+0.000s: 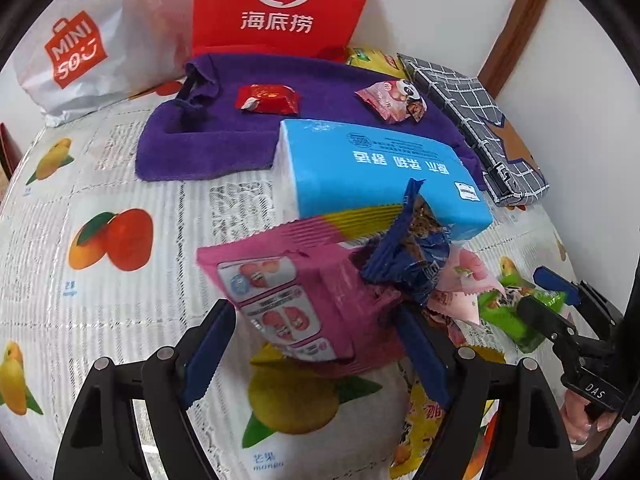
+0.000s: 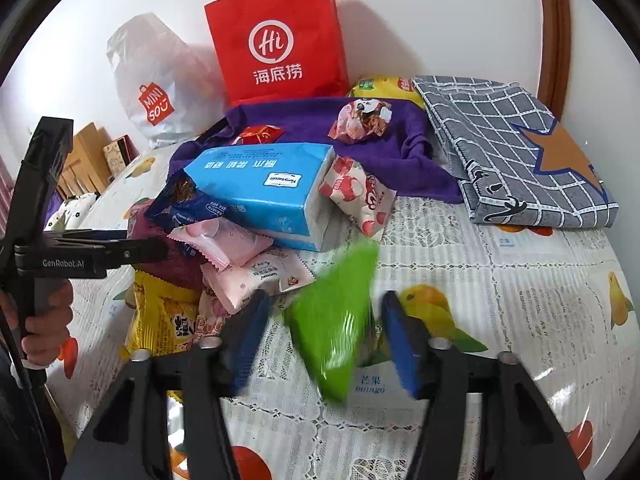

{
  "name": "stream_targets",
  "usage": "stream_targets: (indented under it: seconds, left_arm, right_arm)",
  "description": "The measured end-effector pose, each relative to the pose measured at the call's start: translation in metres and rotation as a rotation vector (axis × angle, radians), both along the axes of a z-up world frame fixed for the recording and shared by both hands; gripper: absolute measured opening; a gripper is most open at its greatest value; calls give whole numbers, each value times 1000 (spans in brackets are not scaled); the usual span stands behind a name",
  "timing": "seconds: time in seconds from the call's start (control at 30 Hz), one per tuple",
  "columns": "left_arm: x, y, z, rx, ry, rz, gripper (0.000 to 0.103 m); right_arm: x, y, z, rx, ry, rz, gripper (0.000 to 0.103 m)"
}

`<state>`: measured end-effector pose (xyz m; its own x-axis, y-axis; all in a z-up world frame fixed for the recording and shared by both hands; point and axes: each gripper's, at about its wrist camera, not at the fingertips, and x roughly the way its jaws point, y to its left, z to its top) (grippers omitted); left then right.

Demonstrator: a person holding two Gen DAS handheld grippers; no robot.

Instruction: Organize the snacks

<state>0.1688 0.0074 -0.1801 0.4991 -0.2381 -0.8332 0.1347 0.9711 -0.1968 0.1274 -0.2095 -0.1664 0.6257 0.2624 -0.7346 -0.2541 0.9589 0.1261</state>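
A pile of snack packets lies on the fruit-print tablecloth (image 1: 100, 184) beside a blue tissue pack (image 1: 372, 172). My left gripper (image 1: 316, 344) is open around a magenta pouch (image 1: 296, 296); a dark blue packet (image 1: 404, 256) lies on top of it. My right gripper (image 2: 324, 340) is open, with a blurred green packet (image 2: 336, 316) between its fingers; the same green packet shows in the left wrist view (image 1: 508, 312). Pink packets (image 2: 240, 260) and a yellow packet (image 2: 164, 316) lie in the pile. A red packet (image 1: 268, 98) and a panda packet (image 1: 394, 100) rest on a purple towel (image 1: 224, 140).
A red Haidilao paper bag (image 2: 280, 40) and a white Miniso bag (image 2: 160, 88) stand against the wall. A grey checked folded cloth (image 2: 516, 148) lies at the right. A lychee packet (image 2: 360, 192) leans on the tissue pack. A yellow bag (image 2: 384, 86) sits behind the towel.
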Motion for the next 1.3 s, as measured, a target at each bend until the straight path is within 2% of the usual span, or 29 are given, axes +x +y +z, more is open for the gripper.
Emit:
stream_targets:
  seconds: [0.2,0.3,0.37,0.47,0.87,1.07,1.3]
  left_arm:
    - [2,-2,1,-10,-5,-24,69]
    - [0,-1,2,-11,-16,-35,64]
    - [-1,1,3,-21,-21,-34,63]
    - [-6,9,8,-29,-36,-18,62]
    - [-26,47,39,-75,-66,63,62]
    - [-26,43,62,-71,-98,59,62]
    - [-8,37,84,-84,-111,51,62]
  right_arm:
    - [10,7,-15,-67,54,-3,66]
    - [9,8,-22,-69,74,2,65]
    - [9,8,-26,-62,87,5,58]
    - [6,8,-23,-58,63,2,57]
    - [1,19,16,-19,-20,4,57]
    - [6,28,39,-8,-59,9,57]
    - [32,36,69,-15,-83,-5,57]
